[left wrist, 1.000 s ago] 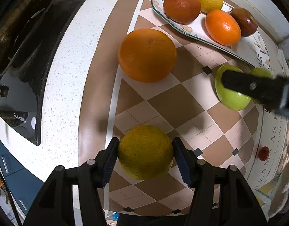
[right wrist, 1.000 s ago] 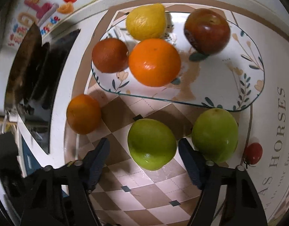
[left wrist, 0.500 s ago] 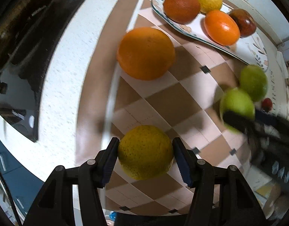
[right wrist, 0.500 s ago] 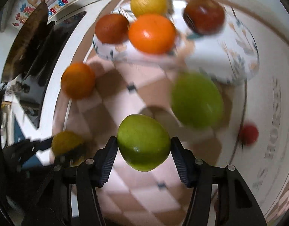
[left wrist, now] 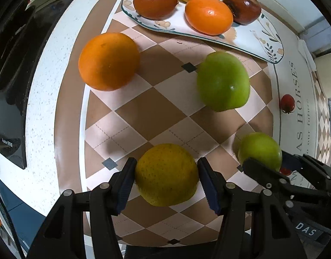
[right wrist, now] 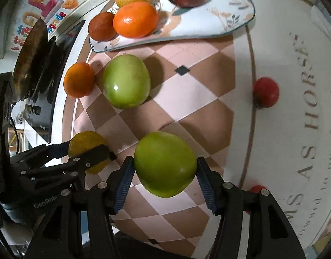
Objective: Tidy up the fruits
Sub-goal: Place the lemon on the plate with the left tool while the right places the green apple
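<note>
My left gripper (left wrist: 166,182) is shut on a yellow-green citrus (left wrist: 166,173), both blue pads pressed to its sides, just above the checked mat. My right gripper (right wrist: 165,172) is shut on a green apple (right wrist: 165,164); in the left wrist view that apple (left wrist: 259,151) sits at the lower right. The two grippers are side by side, and the left one's citrus (right wrist: 83,142) shows at the right wrist view's left edge. A second green apple (left wrist: 223,82) and an orange (left wrist: 108,61) lie loose on the mat. The floral plate (left wrist: 262,41) holds several fruits.
A black cooktop (left wrist: 12,64) borders the mat on the left, with a dark pan (right wrist: 29,58) on it. A cherry tomato (right wrist: 265,91) lies on the mat's white border at the right, and another red one (right wrist: 257,188) sits nearer my right gripper.
My right gripper closed on the green apple and carried it away from the plate toward the left gripper. My left gripper shifted a little, still holding the citrus.
</note>
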`<action>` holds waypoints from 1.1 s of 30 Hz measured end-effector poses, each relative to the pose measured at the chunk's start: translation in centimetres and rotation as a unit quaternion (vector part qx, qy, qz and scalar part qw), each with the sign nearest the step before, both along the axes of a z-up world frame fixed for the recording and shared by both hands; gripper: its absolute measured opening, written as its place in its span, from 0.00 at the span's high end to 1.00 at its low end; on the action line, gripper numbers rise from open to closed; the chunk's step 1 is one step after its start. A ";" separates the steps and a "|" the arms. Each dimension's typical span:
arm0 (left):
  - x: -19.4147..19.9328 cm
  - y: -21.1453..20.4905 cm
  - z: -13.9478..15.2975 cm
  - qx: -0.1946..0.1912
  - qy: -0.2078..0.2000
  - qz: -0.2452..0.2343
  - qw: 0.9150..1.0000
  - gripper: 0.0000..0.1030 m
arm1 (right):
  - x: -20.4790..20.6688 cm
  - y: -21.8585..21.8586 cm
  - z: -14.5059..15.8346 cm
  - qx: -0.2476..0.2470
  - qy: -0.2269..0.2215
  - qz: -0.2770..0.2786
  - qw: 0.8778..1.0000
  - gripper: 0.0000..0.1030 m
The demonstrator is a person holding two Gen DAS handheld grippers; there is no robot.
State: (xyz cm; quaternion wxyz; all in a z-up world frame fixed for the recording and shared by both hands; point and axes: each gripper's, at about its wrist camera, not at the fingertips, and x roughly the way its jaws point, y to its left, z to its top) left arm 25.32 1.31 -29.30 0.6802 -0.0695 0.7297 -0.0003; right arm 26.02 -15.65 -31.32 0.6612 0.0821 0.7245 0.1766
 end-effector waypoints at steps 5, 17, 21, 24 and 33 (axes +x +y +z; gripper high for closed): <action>0.1 -0.1 1.4 -0.012 -0.003 0.005 1.000 0.46 | 0.2 -0.6 1.4 0.009 -0.008 -0.017 1.000 0.42; 9.8 -2.8 9.6 -0.097 -0.085 0.011 0.992 0.46 | 11.0 -7.5 4.7 0.128 -0.016 -0.174 0.976 0.42; 13.3 -3.4 7.4 -0.118 -0.062 0.031 0.991 0.46 | 15.4 -8.8 2.5 0.123 0.002 -0.189 0.974 0.42; 15.1 -4.2 5.0 -0.123 -0.039 0.047 0.990 0.46 | 17.5 -8.7 1.2 0.104 0.008 -0.181 0.978 0.42; 17.4 -5.6 1.6 -0.105 0.003 0.053 0.993 0.46 | 19.9 -8.7 -0.7 0.087 0.029 -0.174 0.980 0.33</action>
